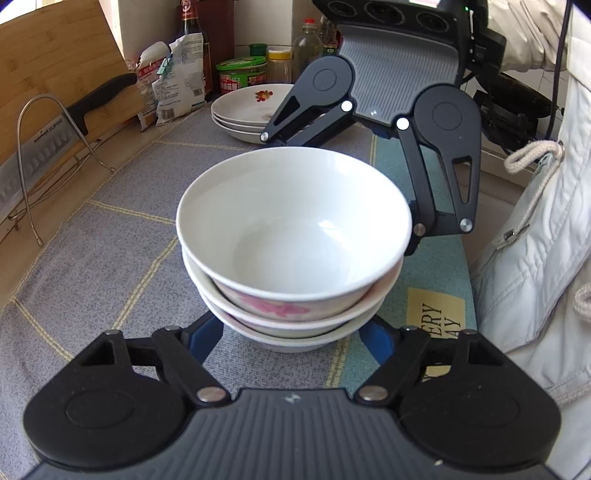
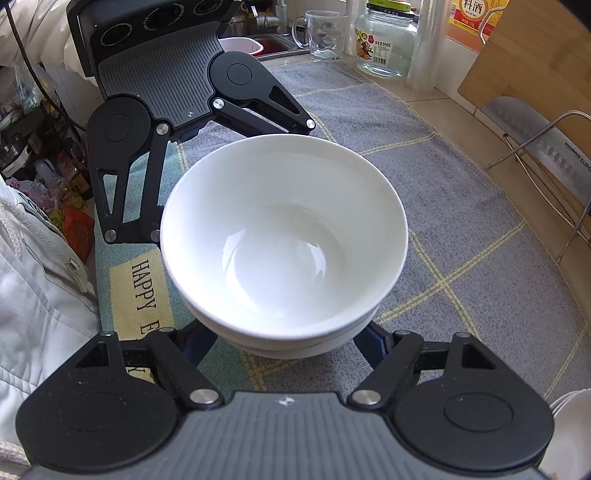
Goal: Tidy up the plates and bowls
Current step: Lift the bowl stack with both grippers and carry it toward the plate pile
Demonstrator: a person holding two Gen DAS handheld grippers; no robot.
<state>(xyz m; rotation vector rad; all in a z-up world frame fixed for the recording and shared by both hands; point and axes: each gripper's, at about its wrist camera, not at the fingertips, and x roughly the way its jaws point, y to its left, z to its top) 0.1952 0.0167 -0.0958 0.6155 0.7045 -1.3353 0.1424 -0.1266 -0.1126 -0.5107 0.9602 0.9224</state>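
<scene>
left gripper (image 1: 291, 334): angled down, jaws wide, tips hidden | right gripper (image 2: 291, 338): same, facing it

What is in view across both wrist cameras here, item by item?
bowls: three, white, the middle one with a pink flower, stacked mid-mat
plates: three, white, floral centre, stacked behind the bowls
mat: one, grey with yellow lines, under the stack
cleaver: one, steel with black handle, in a wire rack
cutting board: one, wooden, leaning behind the rack
green tin: one, among bottles at the back
glass mug: one, clear, by the sink
glass jar: one, clear, beside the mug
jacket: white, at the counter edge
left gripper: black, fingers flank the stack's base
right gripper: black, opposite side, fingertips hidden
</scene>
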